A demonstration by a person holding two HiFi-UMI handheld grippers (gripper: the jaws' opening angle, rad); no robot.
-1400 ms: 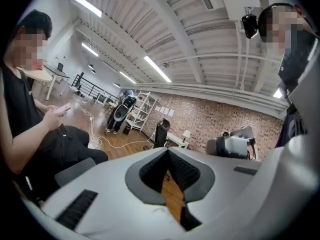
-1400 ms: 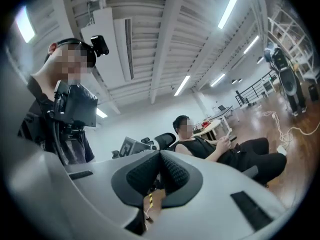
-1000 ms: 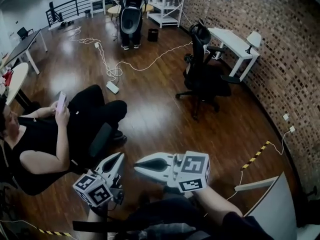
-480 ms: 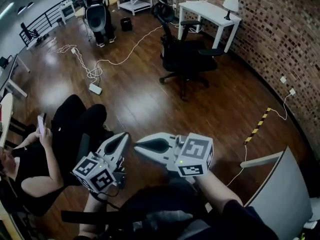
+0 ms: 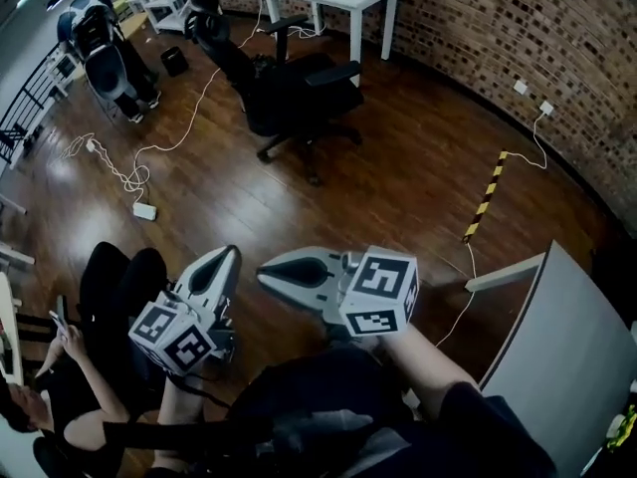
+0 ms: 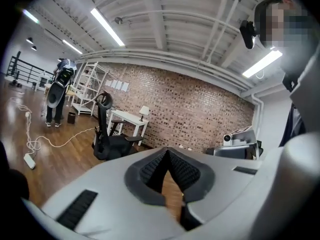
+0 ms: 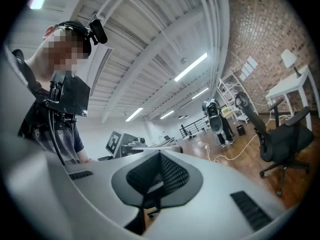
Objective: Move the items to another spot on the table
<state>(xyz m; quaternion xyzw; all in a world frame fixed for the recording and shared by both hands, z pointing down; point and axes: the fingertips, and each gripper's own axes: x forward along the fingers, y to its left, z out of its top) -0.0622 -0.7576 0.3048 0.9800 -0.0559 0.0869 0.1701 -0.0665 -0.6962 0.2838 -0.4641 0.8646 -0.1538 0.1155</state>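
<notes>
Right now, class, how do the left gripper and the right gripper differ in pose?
In the head view the left gripper points up the picture, while the right gripper lies crosswise, pointing towards it. The left gripper's view faces the brick wall; the right gripper's has that wall at its edge. Both are shut and empty.

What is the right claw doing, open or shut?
Shut. The right gripper has its jaws touching at the tips, with nothing held between them.
</notes>
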